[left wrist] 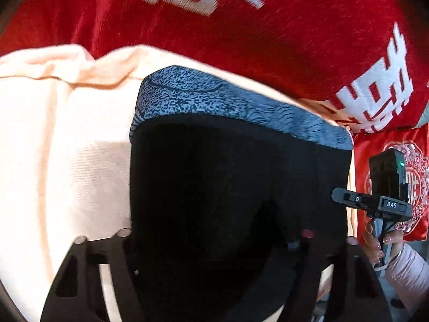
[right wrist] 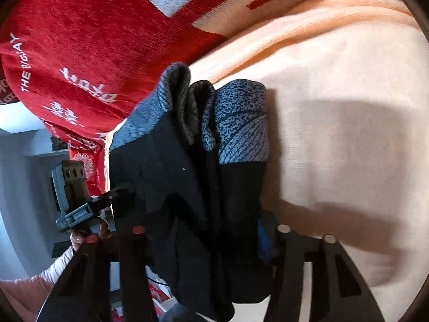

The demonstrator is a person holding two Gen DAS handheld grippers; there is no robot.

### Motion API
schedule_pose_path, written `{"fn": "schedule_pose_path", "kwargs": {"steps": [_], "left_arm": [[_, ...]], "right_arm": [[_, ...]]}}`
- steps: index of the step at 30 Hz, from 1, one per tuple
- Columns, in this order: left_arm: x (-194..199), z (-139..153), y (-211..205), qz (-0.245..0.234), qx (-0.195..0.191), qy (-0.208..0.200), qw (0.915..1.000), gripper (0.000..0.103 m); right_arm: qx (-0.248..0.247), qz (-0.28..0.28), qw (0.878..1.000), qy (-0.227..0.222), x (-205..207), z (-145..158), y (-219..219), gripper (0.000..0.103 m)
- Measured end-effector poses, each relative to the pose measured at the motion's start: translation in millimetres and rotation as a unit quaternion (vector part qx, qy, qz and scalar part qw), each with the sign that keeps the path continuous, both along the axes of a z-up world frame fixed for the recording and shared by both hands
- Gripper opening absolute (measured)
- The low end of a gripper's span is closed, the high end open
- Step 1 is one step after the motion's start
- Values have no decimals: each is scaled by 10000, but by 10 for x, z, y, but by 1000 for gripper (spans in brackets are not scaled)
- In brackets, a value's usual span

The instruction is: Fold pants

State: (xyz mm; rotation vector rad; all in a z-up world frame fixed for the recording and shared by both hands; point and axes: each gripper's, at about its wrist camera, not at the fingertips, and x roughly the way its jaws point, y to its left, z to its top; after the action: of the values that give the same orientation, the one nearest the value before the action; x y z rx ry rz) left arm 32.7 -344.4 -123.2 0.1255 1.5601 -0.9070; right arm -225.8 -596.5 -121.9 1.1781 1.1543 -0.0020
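Black pants (left wrist: pixel 236 187) with a speckled blue-grey waistband (left wrist: pixel 214 99), lying folded on a peach blanket (left wrist: pixel 53 134); a red blanket with white lettering (left wrist: pixel 241 26) beyond. Left gripper (left wrist: pixel 214 237): jaws part-open, straddling the near edge of the pants; whether the pads press the cloth cannot be told, as black fabric hides them. Right gripper (right wrist: pixel 211 232): jaws part-open, bunched pants cloth between the fingers; grip likewise unclear. In the left wrist view the right gripper sits at the pants' right edge, carried by a hand (left wrist: pixel 380 244) in a pale sleeve (left wrist: pixel 410 271).
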Motion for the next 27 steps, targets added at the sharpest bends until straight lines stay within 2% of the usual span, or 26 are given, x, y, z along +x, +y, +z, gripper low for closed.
{"fn": "schedule_pose_path", "kwargs": {"steps": [2, 6, 12, 15, 17, 21, 24, 25, 26, 27], "left_arm": [[-25, 70, 45, 50, -11, -84, 10000, 63], [-48, 242, 126, 92, -131, 43, 9999, 58], [-137, 603, 384, -235, -113, -93, 9996, 58], [-140, 777, 703, -290, -97, -51, 9995, 58], [-148, 792, 854, -336, -63, -92, 9994, 58], [-166, 652, 1121, -345, 76, -32, 9994, 58], [-160, 322, 1310, -327, 210, 67, 9992, 60], [-161, 245, 1356, -307, 230, 79, 9992, 67], [-146, 156, 1412, -238, 255, 70, 9994, 74], [-129, 123, 1446, -169, 226, 26, 9996, 81]], "right_arm": [[99, -204, 9997, -83, -49, 88, 11, 42], [50, -220, 9995, -238, -76, 288, 139, 41], [231, -424, 9982, -343, -259, 547, 518, 40], [353, -548, 9969, -436, -402, 645, 739, 40], [393, -594, 9965, -432, -472, 639, 913, 40], [422, -588, 9971, -239, -452, 440, 1153, 40], [129, -387, 9991, 114, -418, 201, 1307, 43], [-26, -374, 9989, 283, -411, 126, 1332, 46], [-83, -412, 9986, 306, -420, 84, 1329, 53], [-67, -464, 9984, 319, -439, 67, 1308, 55]]}}
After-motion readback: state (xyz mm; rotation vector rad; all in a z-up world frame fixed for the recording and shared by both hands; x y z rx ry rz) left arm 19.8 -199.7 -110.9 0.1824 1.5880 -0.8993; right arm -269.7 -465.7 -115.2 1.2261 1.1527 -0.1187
